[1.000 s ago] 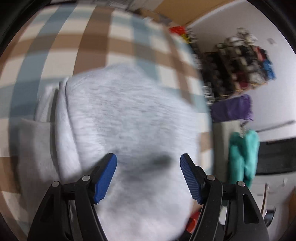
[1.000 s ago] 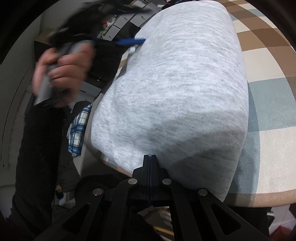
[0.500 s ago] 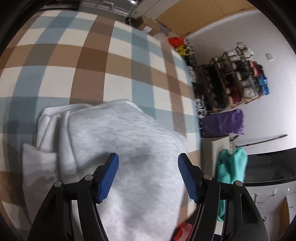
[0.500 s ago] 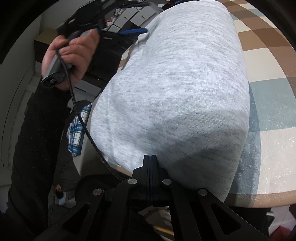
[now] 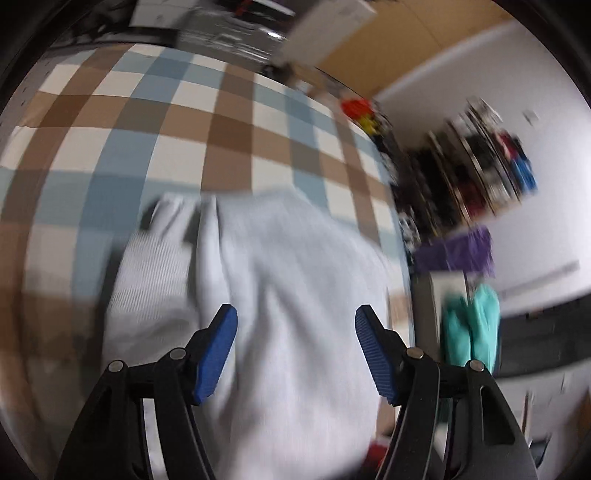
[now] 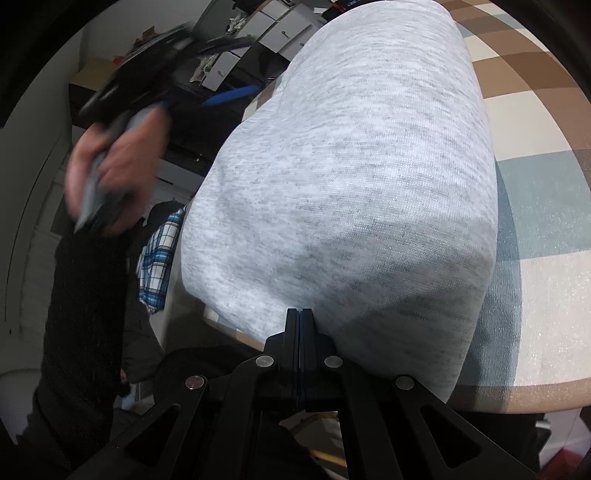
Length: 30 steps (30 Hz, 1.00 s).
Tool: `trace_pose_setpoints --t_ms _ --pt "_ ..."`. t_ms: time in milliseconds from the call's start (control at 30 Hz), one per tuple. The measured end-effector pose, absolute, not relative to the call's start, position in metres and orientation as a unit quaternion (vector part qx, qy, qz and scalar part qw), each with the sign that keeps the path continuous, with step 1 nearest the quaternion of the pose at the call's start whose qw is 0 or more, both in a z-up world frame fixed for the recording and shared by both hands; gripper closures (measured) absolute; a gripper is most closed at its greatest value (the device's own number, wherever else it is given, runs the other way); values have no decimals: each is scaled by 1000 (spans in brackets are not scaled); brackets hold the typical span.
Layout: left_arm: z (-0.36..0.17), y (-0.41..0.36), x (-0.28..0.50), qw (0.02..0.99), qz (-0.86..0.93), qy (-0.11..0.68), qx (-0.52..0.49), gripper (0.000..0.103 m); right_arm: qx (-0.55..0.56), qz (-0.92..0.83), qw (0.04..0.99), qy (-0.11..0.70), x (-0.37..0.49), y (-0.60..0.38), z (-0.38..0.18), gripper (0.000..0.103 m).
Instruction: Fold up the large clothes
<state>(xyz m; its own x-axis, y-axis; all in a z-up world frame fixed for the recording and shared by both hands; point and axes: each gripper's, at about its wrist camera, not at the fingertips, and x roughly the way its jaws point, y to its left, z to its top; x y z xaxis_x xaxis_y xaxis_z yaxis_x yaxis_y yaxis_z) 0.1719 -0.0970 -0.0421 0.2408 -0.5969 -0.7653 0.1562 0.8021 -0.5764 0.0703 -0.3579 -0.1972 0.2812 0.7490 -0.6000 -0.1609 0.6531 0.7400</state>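
Note:
A folded light grey sweatshirt (image 5: 291, 258) lies on the checked tablecloth (image 5: 110, 147). My left gripper (image 5: 295, 314) hovers above its near part, blue pads wide apart, open, with nothing pressed between them. In the right wrist view the sweatshirt (image 6: 351, 166) is a thick folded bundle near the table's front edge. My right gripper (image 6: 300, 312) is shut, tips against the bundle's near edge; whether fabric is pinched does not show. A person's hand (image 6: 118, 173) holds the left gripper, one blue finger (image 6: 232, 96) above the bundle's far left side.
Right of the table stand cluttered shelves (image 5: 480, 166), a purple bundle (image 5: 458, 251) and teal cloth (image 5: 472, 328). A blue plaid garment (image 6: 159, 258) hangs below the table edge, white drawers (image 6: 273, 29) behind. Bare checked cloth (image 6: 546, 221) stretches right of the sweatshirt.
My left gripper has pulled up and back from the sweatshirt, so more of the tablecloth shows beyond it. The right gripper and the bundle have not moved.

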Motion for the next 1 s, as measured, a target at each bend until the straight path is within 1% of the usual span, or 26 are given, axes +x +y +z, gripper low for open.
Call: trace_pose_setpoints --t_ms 100,233,300,367,433,467,500,533,700,767,867,900,933,967,1000 --pt "-23 -85 115 756 -306 555 -161 41 287 300 749 517 71 -358 -197 103" --pt "-27 -85 71 732 -362 561 -138 41 287 296 751 516 70 -357 -196 103" --pt "-40 -89 61 731 -362 565 -123 41 287 295 751 516 71 -356 -196 103" --pt "-59 -90 64 752 -315 568 -109 41 289 296 750 516 70 -355 -196 103" --pt "-85 -85 69 752 -277 587 -114 42 289 296 750 516 70 -355 -196 103" --pt "-103 -78 73 746 -266 594 -140 42 287 296 750 517 70 -354 -196 103" --pt "-110 -73 74 747 -269 585 -167 42 285 296 751 517 70 -354 -196 103" --pt "-111 -72 75 753 -274 574 -171 42 283 295 753 516 70 -354 -195 103" --pt "-88 -81 77 756 -249 593 -122 42 294 298 747 516 71 -357 -195 103" --pt "-70 -79 76 755 -259 589 -129 42 309 306 742 511 70 -362 -195 103" --pt "-39 -68 84 780 -253 558 -132 41 336 317 743 484 66 -374 -189 95" --pt "-32 -61 92 791 -238 549 -129 41 349 322 747 465 64 -381 -184 88" --pt "-27 -54 100 800 -222 542 -127 35 358 324 751 451 62 -387 -181 80" --pt "-26 -46 106 808 -208 537 -127 21 370 323 757 430 59 -394 -177 77" --pt "-26 -39 117 816 -188 531 -128 15 379 320 763 414 57 -401 -174 74"
